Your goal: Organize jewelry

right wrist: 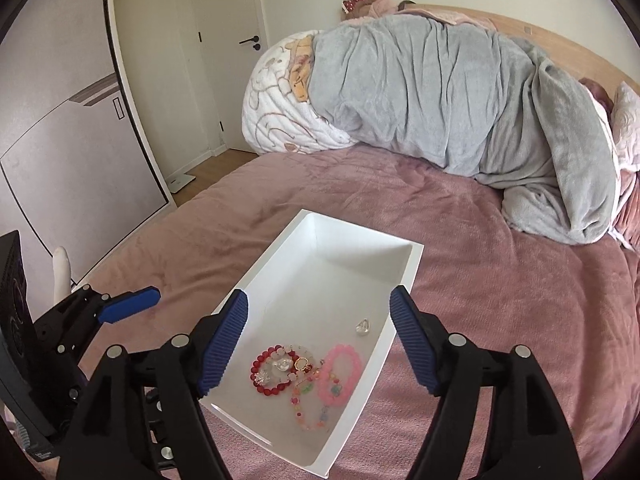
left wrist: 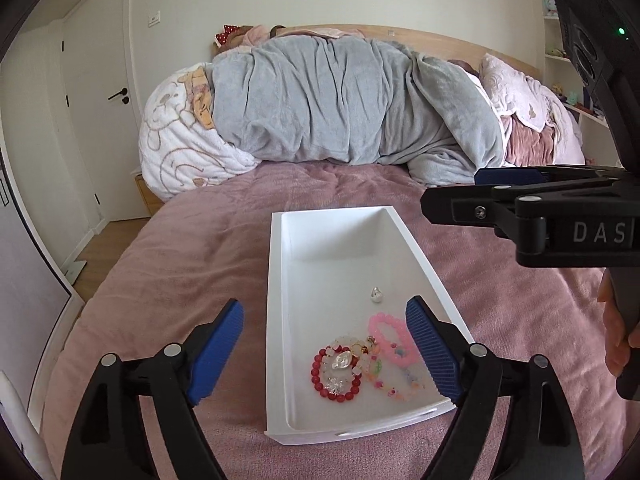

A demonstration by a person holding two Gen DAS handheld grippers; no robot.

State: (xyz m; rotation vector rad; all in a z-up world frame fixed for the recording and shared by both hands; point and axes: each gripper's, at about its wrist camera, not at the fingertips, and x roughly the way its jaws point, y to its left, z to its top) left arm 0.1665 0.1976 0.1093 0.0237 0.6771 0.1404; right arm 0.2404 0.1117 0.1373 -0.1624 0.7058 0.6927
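A white open tray (left wrist: 320,248) (right wrist: 344,248) lies on the pink bedspread. At its near end lie a red bead bracelet (left wrist: 320,380) (right wrist: 260,376), a pink bead bracelet (left wrist: 390,338) (right wrist: 352,364), a multicoloured bead strand (left wrist: 394,390) (right wrist: 306,408), a clear bead bracelet with charms (left wrist: 346,360) (right wrist: 286,362), and a small clear gem (left wrist: 376,295) (right wrist: 363,326) apart from them. My left gripper (left wrist: 324,350) is open and empty above the tray's near end. My right gripper (right wrist: 318,340) is open and empty over the tray; it shows from the side in the left wrist view (left wrist: 504,192).
A grey blanket (left wrist: 340,100) (right wrist: 460,100) and cartoon-print pillow (left wrist: 180,136) (right wrist: 280,108) are heaped at the bed's head. A wardrobe (right wrist: 72,140) and door (left wrist: 100,120) stand left. Pink bedspread (left wrist: 180,260) (right wrist: 500,300) surrounds the tray.
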